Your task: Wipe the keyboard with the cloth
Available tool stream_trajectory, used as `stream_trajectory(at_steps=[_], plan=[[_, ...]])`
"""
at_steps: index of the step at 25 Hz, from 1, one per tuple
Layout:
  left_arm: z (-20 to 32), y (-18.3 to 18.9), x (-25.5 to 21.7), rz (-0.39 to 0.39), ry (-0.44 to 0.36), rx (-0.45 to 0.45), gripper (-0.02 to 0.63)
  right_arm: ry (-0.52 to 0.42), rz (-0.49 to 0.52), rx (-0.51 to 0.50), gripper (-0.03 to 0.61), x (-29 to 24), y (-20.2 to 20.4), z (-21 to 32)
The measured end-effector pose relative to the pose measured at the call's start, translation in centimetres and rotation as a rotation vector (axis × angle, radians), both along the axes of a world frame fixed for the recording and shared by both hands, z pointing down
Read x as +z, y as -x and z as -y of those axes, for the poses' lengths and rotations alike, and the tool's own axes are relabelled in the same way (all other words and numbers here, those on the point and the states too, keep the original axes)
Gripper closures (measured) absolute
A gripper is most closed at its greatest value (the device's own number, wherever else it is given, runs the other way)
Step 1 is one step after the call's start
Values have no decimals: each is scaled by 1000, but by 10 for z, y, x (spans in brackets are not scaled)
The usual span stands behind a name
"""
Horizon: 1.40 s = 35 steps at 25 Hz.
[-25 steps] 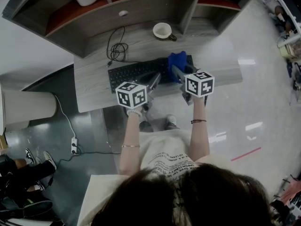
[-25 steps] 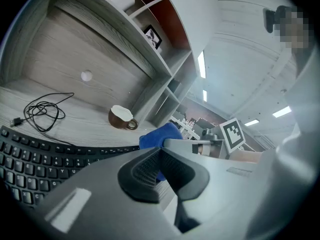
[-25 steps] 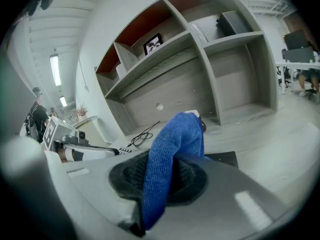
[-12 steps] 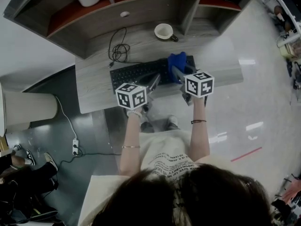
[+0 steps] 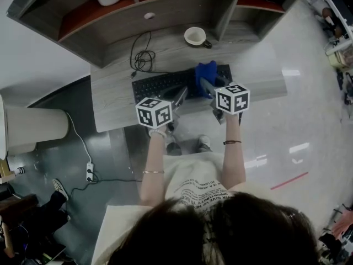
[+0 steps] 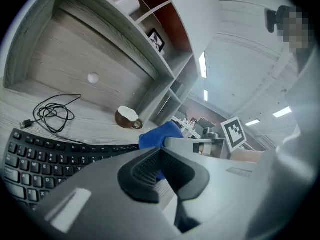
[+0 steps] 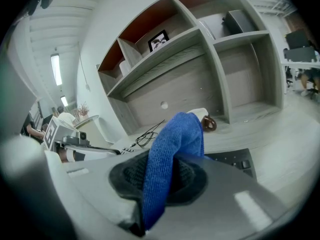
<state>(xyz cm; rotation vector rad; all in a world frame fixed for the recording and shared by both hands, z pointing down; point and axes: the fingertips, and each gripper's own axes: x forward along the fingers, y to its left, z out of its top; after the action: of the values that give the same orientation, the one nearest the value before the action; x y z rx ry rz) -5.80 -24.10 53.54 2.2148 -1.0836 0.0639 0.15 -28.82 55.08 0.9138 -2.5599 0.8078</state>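
Note:
A black keyboard [image 5: 162, 85] lies across the grey desk [image 5: 110, 104]. My right gripper [image 5: 203, 82] is shut on a blue cloth [image 5: 206, 72], which hangs over the keyboard's right part. In the right gripper view the cloth [image 7: 172, 151] runs up between the two dark pads and folds over their tips, with keys [image 7: 235, 160] showing beyond it. My left gripper [image 5: 181, 92] hovers over the keyboard's middle near its front edge. Its pads [image 6: 145, 171] meet with nothing between them. The keyboard [image 6: 45, 154] spreads to their left, the cloth [image 6: 159, 134] just past them.
A mug [image 5: 194, 36] stands on the desk behind the keyboard, and a coiled black cable [image 5: 141, 59] lies at the back left. Shelving [image 5: 165, 7] rises along the desk's far side. A round white bin [image 5: 30, 127] stands on the floor at the left.
Both grippers and the cloth keep their places over the keyboard. The head view has drifted slightly, and a person's shoes at the lower left have moved out of sight.

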Motion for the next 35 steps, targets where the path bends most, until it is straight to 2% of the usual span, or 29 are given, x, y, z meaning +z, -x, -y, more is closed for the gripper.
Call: stream_trajectory(at_steps=[35], plan=[[-23,52,0,13,4,-33,612,6,13,-18,520,1,48,-20]])
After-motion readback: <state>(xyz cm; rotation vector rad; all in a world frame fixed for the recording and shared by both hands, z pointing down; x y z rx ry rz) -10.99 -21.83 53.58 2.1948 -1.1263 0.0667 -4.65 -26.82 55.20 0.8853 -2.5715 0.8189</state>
